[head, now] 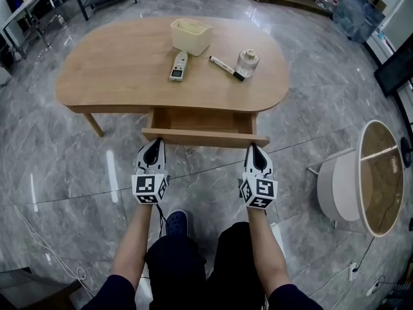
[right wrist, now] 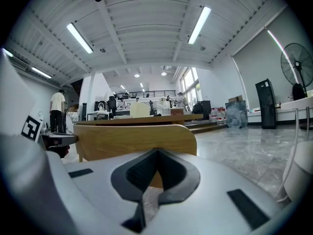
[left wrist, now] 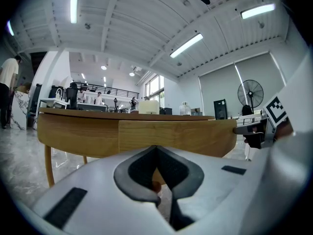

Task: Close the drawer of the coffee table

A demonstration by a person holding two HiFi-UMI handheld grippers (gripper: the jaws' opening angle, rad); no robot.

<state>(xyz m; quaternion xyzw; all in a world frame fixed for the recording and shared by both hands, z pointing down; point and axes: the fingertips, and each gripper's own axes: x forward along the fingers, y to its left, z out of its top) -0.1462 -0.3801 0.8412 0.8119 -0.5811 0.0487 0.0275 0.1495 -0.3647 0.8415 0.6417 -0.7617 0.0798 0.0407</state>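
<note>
Left gripper (head: 155, 142) and right gripper (head: 253, 148), fingers pressed together, sit at the open drawer (head: 205, 137) front.

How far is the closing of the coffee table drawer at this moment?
Done: nothing yet; the drawer stands pulled out of the coffee table. In hand: the left gripper and right gripper, both shut and empty, point at the drawer front. Left: push it fully in.

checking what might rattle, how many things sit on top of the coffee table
4: a cream bin at the back, a handheld device just in front of it, a marker right of that, a clear jar farthest right. Something small could hide behind the bin.
</note>
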